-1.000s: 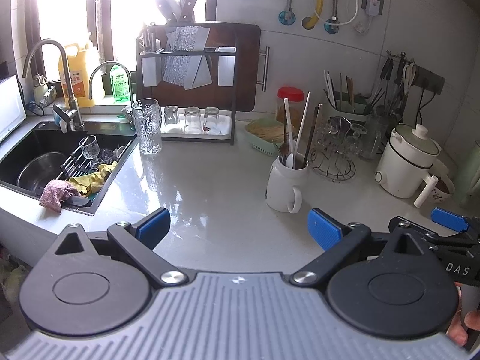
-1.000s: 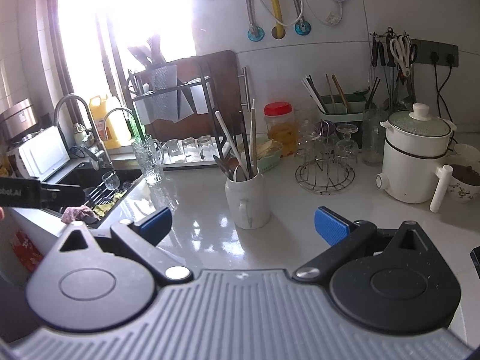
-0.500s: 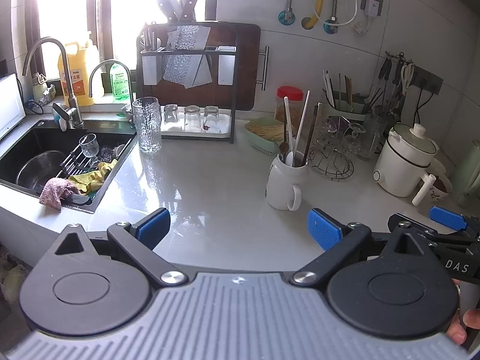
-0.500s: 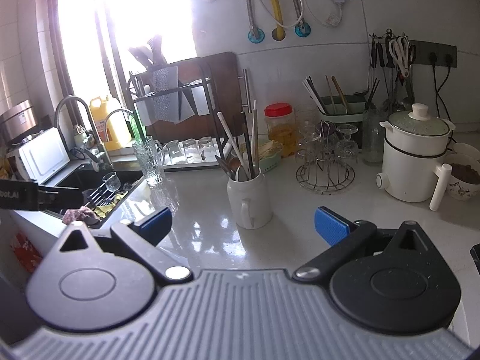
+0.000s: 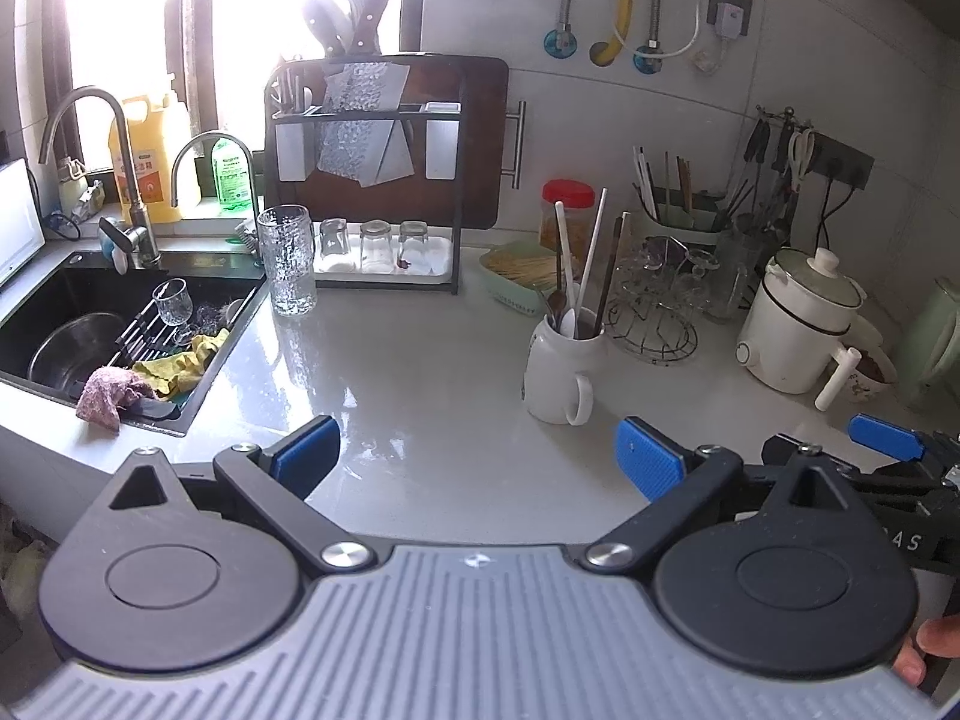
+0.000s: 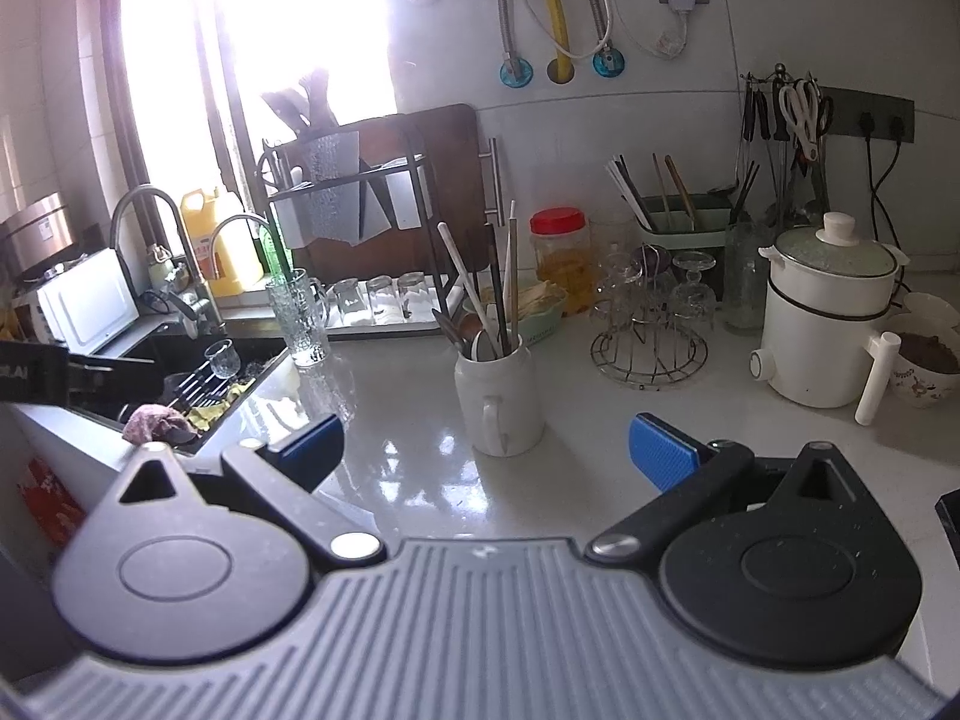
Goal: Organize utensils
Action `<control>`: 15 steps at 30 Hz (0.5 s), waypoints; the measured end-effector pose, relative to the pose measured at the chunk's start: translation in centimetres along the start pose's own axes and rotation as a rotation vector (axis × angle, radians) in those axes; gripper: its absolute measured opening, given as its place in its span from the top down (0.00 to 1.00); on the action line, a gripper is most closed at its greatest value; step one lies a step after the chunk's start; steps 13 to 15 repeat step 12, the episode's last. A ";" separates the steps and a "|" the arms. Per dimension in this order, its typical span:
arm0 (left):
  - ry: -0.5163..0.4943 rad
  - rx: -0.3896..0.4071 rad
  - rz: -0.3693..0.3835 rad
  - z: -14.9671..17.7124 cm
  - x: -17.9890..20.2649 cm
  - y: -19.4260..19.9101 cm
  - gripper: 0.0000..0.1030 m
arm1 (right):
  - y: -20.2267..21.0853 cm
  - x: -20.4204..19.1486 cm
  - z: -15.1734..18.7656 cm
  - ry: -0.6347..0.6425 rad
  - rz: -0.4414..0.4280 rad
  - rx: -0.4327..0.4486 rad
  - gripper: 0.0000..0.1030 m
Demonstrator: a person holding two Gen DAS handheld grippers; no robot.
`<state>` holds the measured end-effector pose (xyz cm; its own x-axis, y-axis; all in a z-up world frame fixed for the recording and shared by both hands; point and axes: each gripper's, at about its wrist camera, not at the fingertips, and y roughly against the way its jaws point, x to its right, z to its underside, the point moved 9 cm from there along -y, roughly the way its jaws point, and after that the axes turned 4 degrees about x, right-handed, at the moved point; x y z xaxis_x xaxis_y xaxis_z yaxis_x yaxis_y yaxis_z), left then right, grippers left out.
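Two handheld grippers hover above the near edge of a pale grey counter [image 5: 420, 372] in a kitchen. The left gripper [image 5: 477, 459] has its blue-padded fingers spread wide apart with nothing between them. The right gripper [image 6: 486, 450] is spread just as wide and is also empty. In the left view, the right gripper shows at the far right edge, with a fingertip of the person's hand [image 5: 927, 648] at the bottom corner.

Just beyond the grippers, in the middle of the counter, stands a white mug [image 6: 498, 399] with its handle facing the cameras. It holds the utensils [image 6: 489, 300]: chopsticks, a white spoon and darker spoons, standing upright and leaning outward.

To the left, a black sink [image 5: 66, 312] is set into the counter. It holds a metal bowl, a small glass on a rack, and yellow and pink cloths [image 5: 150, 375] draped at its near corner. A tall textured glass [image 5: 287, 261] stands on the counter beside the sink.

To the right of the mug is a wire stand [image 6: 651, 324] with upturned glasses, and further right a white pot [image 6: 825, 324] with a lid and side handle.

At the back stands a dark rack [image 5: 366, 192] with upturned glasses on its tray, in front of a wooden board. Near it are a red-lidded jar [image 6: 558, 252] and a green holder [image 6: 681, 219] with more chopsticks. A bright window glares behind two taps
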<state>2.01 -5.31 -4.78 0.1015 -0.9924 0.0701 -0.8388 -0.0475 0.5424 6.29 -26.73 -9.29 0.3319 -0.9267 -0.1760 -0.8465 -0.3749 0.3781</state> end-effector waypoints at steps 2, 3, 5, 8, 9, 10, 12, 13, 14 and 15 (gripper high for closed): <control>-0.004 0.004 0.002 0.1 0.1 0.2 0.03 | 0.1 0.0 -0.1 -0.001 0.002 0.005 0.00; -0.004 0.002 0.003 0.2 0.1 0.2 0.03 | 0.2 0.0 -0.1 0.000 0.002 0.006 0.00; -0.005 -0.001 0.006 0.3 0.2 0.3 0.02 | 0.4 0.1 0.0 0.002 0.004 0.007 0.00; -0.007 -0.002 0.001 0.4 0.3 0.4 0.02 | 0.5 0.1 0.0 0.002 0.002 0.008 0.00; -0.007 -0.003 0.000 0.4 0.4 0.5 0.02 | 0.5 0.1 0.0 0.001 0.002 0.008 0.00; -0.006 -0.002 0.000 0.4 0.4 0.5 0.02 | 0.5 0.1 0.0 0.000 0.002 0.009 0.00; -0.008 -0.001 0.000 0.4 0.4 0.5 0.02 | 0.6 0.2 -0.1 -0.003 0.002 0.010 0.00; -0.008 -0.001 0.000 0.4 0.4 0.5 0.02 | 0.6 0.2 -0.1 -0.003 0.002 0.010 0.00; -0.008 -0.001 0.000 0.4 0.4 0.5 0.02 | 0.6 0.2 -0.1 -0.003 0.002 0.010 0.00; -0.008 -0.001 0.000 0.4 0.4 0.5 0.02 | 0.6 0.2 -0.1 -0.003 0.002 0.010 0.00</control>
